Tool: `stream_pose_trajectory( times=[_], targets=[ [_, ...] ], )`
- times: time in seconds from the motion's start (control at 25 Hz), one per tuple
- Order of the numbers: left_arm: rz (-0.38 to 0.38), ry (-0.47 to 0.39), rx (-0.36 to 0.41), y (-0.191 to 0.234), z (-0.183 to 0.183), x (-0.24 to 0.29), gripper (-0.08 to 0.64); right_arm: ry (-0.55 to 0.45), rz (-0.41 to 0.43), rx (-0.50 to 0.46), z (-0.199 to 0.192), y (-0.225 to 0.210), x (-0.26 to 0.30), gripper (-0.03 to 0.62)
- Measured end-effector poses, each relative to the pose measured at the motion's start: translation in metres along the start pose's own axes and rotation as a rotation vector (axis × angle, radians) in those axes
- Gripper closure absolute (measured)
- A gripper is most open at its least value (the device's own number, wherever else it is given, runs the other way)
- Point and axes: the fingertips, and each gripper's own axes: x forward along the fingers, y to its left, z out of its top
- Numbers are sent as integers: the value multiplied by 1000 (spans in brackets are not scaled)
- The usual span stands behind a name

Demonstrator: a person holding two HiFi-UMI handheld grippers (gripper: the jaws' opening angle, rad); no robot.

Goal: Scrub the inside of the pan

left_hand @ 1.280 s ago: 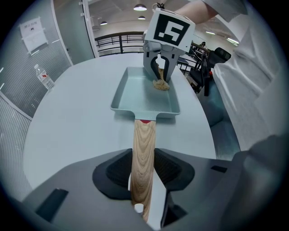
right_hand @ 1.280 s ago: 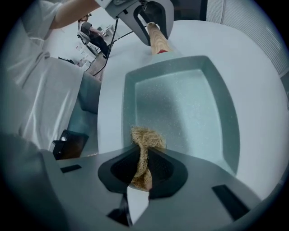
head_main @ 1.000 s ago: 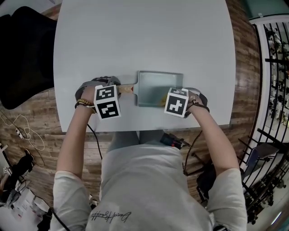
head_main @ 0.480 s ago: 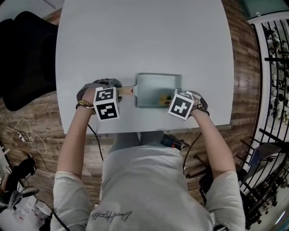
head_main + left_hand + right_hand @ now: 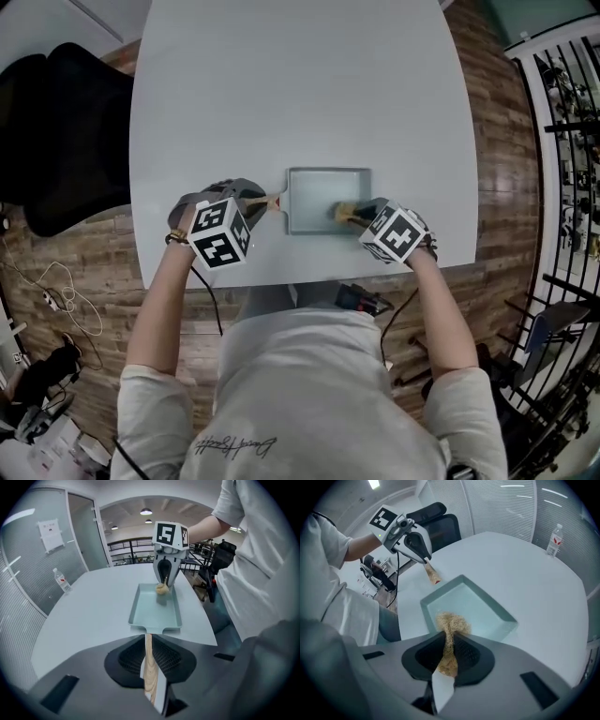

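Pale green rectangular pan (image 5: 323, 192) sits on the white table (image 5: 300, 84), close to the near edge. Left gripper (image 5: 149, 663) is narrow. Its jaws have just been closing and clamp the pan's wooden handle (image 5: 276, 201) at the left. Right gripper (image 5: 449, 656) pinches a tan fibrous scrubber (image 5: 452, 620). The tuft is inside the pan's right end. Contact with the pan floor is unclear.

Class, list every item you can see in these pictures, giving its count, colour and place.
table: one, pale grey, under everything
pan: one, pale teal, near the table's front edge
wooden handle: one, tan, pan's left end
scrubber: one, straw-coloured, at the pan's right end
water bottle: one, clear, far part of table
chair: one, black, left of table
left gripper: one, dark grey, jaws just closed onto the wooden handle
right gripper: one, dark grey, shut on the scrubber
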Motion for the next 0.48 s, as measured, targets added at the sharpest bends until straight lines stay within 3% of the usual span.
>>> stream_pose_trajectory(
  times=[0.2,0.48],
  targets=[
    [108,-106,-119,20,17,-25,548,-100,-51,66,11,3,-22,526],
    [196,-315,-395,21,51,-62,549,-233,-118,118,29,14,-59,526]
  ],
)
